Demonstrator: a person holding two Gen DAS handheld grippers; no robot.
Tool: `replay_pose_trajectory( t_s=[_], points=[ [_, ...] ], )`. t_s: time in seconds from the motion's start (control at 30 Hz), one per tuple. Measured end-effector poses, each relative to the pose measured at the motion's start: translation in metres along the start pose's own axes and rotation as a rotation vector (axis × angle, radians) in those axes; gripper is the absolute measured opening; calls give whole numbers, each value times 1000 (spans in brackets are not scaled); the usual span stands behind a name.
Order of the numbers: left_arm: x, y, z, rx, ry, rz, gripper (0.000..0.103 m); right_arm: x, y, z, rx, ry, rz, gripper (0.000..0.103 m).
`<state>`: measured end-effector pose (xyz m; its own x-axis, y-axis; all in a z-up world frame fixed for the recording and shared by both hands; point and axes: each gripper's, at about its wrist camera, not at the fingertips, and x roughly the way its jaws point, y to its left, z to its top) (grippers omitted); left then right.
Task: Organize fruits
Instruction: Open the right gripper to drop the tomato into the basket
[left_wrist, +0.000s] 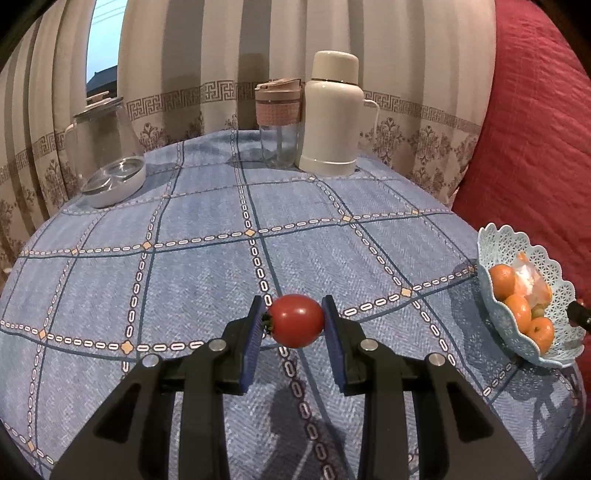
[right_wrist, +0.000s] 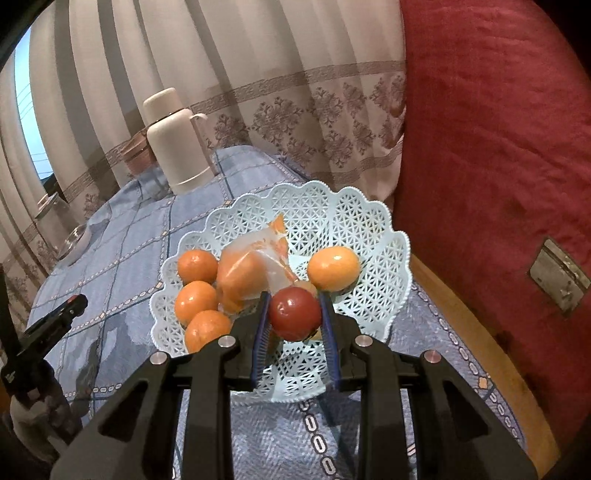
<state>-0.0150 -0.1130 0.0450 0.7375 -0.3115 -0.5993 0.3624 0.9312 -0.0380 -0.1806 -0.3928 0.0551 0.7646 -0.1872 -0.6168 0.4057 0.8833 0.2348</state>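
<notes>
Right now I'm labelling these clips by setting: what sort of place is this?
Most likely a room in a home: a table under a blue checked cloth, patterned curtains behind it, and a thermos and fruit basket on top.

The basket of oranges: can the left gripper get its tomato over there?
Probably yes. The left gripper holds its tomato, and only bare tablecloth lies before the basket. The right gripper, over the basket, might crowd it.
</notes>
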Motion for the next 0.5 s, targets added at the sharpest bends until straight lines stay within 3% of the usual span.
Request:
replay_pose_trajectory(
  t_s=[0.03, 0.1, 0.5],
  points=[
    [1, -1, 0, 0, 2, 2, 32, 1, 0, 0, 2, 3, 3, 29],
    [2, -1, 0, -4, 11, -2, 32, 1, -3, -1, 23, 2, 8, 53],
    [2, -10, 5, -5, 21, -24, 32, -10, -23, 15, 94, -98, -17, 54]
  ],
)
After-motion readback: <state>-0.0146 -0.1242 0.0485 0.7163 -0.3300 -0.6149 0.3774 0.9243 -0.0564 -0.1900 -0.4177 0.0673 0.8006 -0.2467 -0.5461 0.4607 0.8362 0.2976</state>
